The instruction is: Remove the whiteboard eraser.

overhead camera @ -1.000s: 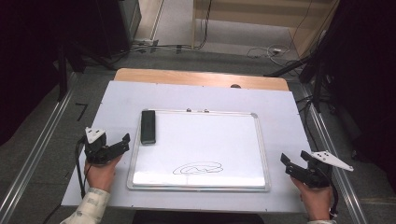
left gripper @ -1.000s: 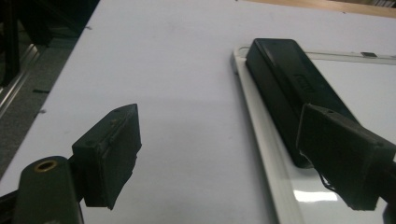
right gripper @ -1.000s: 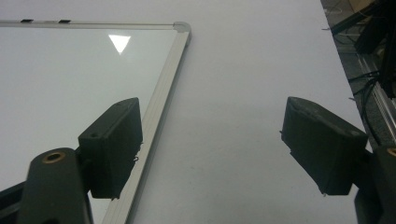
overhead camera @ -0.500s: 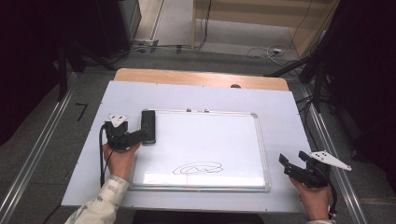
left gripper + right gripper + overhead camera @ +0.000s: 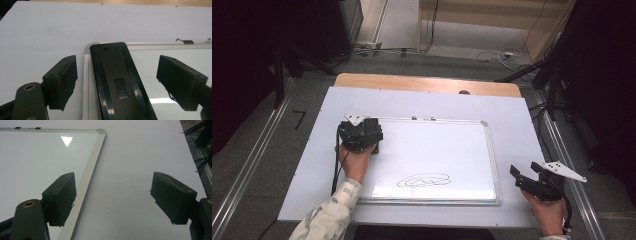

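A white whiteboard [image 5: 437, 150] lies on the table with a black scribble [image 5: 424, 180] near its front edge. My left gripper [image 5: 366, 132] hovers over the board's far left corner. In the left gripper view a black eraser [image 5: 112, 62] lies on that corner between the jaws of the left gripper [image 5: 119, 73]. The jaws have just been closing a little, but gaps remain on both sides, so the gripper is open. My right gripper [image 5: 524, 172] rests right of the board, open and holding nothing; the right gripper [image 5: 115, 195] has bare table beneath it, beside the whiteboard [image 5: 37, 157].
A white sheet [image 5: 512, 115] covers the table, with a wooden strip [image 5: 427, 82] along its far edge. Two small clips [image 5: 422, 118] sit on the board's far rim. Metal rails [image 5: 257, 165] run along the floor on both sides, with cables behind the table.
The left hand has moved rightward and away from me, from the table left of the board to over the eraser. The right hand has stayed put.
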Motion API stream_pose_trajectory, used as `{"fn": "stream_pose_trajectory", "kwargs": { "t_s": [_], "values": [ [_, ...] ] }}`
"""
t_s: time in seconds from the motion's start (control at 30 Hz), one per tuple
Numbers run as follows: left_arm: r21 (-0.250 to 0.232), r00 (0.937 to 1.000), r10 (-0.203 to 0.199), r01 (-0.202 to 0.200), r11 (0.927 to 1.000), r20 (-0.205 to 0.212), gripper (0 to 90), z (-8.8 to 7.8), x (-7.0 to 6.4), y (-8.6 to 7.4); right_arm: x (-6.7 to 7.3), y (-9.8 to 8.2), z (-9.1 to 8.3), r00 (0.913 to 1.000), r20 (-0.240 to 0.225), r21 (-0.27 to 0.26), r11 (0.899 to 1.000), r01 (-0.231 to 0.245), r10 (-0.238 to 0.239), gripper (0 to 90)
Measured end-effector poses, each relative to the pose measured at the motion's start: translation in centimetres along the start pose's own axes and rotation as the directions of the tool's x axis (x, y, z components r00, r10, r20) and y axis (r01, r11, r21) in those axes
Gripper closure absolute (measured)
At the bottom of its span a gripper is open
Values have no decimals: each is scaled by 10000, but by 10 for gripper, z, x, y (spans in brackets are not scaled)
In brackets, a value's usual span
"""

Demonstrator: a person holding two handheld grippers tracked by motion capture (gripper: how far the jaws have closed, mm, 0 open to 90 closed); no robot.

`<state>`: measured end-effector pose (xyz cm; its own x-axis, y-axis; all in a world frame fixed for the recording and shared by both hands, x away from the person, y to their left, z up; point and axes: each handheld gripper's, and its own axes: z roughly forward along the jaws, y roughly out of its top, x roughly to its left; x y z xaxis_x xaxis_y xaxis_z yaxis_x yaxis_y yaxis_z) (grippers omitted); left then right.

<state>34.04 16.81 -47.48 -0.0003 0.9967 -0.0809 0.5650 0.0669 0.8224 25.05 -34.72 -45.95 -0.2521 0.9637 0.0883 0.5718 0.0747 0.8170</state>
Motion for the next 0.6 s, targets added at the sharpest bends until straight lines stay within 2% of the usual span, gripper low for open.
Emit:
{"fn": "stream_pose_trajectory", "kwargs": {
  "t_s": [0.2, 0.37, 0.6],
  "values": [
    [152, 9996, 200, -197, 9997, -180, 203, 8, -4, 0, 0, 0, 0, 10000, -6, 12, 10000, -6, 6, 192],
    [215, 9998, 149, -145, 9997, -154, 239, 12, -5, 0, 0, 0, 1, 10000, -16, 35, 10000, -5, 5, 192],
    [543, 9997, 213, -206, 9983, -118, 264, 18, -7, -1, 0, 0, 1, 10000, -11, 33, 10000, -10, 10, 193]
  ]
}}
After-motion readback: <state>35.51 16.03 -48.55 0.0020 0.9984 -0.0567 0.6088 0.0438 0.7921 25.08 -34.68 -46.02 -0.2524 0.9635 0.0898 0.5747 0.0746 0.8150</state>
